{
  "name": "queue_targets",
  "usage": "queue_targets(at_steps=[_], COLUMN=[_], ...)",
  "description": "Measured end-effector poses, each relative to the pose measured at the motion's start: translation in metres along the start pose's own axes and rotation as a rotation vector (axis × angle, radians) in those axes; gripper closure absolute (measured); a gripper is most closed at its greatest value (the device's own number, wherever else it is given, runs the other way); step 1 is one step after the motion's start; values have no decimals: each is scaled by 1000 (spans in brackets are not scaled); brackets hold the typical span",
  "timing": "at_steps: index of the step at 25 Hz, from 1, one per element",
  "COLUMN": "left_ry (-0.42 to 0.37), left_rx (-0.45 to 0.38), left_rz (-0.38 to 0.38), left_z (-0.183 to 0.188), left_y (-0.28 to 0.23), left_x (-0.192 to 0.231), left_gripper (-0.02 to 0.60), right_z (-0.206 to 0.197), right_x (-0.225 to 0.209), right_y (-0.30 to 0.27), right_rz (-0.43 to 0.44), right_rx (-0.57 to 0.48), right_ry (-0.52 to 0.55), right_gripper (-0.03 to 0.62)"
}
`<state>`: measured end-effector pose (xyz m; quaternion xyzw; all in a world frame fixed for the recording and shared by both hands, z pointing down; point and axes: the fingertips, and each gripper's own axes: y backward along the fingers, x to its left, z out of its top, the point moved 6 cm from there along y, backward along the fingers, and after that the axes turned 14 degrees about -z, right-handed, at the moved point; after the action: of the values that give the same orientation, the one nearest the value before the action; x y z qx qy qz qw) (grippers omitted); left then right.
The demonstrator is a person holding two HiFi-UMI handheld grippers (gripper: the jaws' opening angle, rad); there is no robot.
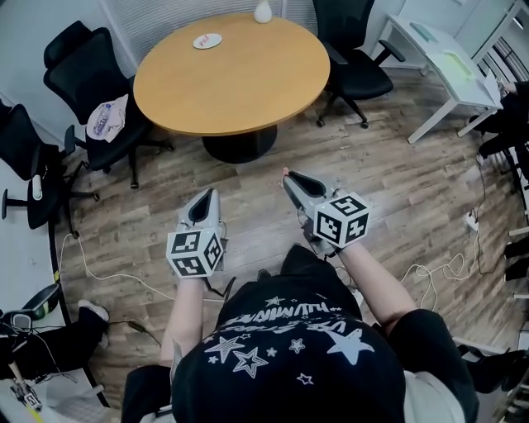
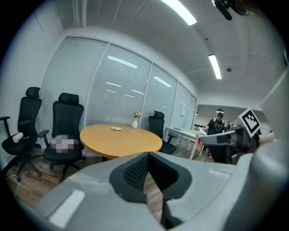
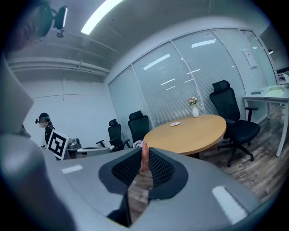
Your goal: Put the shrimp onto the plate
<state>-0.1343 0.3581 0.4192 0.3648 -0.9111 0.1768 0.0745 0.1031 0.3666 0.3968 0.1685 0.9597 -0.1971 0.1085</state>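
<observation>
A small white plate [image 1: 207, 40] lies on the far side of a round wooden table [image 1: 240, 78], next to a white vase [image 1: 263, 11]. Both grippers hang over the wood floor, well short of the table. My right gripper [image 1: 289, 177] is shut on a pink shrimp [image 1: 285, 173], which sticks up between the pads in the right gripper view [image 3: 144, 158]. That view also holds the plate [image 3: 175, 123], far ahead. My left gripper [image 1: 212, 193] sits to the left, jaws together with nothing in them [image 2: 148, 155]. It sees the plate [image 2: 116, 128] and the shrimp [image 2: 198, 140].
Black office chairs [image 1: 95, 91] ring the table, one [image 1: 355, 58] at the far right. A white desk [image 1: 450, 66] stands at the right. Cables [image 1: 430, 273] trail on the floor on both sides. Another person's shoe [image 1: 91, 312] shows at lower left.
</observation>
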Motion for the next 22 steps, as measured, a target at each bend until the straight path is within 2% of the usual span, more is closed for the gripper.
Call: queue_targets(at_steps=[11,15,22], left_ry=[19,21,52], left_rx=[18,20,39], left_rz=[70,94,128], left_z=[11,24,49], left_y=[-37,-67,-130], left_x=[42,68,104], left_gripper=[580,580,580], right_z=[23,38,77], right_x=[-33,-51,-96], right_y=[-71,-113,-173], right_rz=[39,84,97], right_rx=[6,6,24], right_ry=[-52,-87,-101], right_gripper=[542,542,542])
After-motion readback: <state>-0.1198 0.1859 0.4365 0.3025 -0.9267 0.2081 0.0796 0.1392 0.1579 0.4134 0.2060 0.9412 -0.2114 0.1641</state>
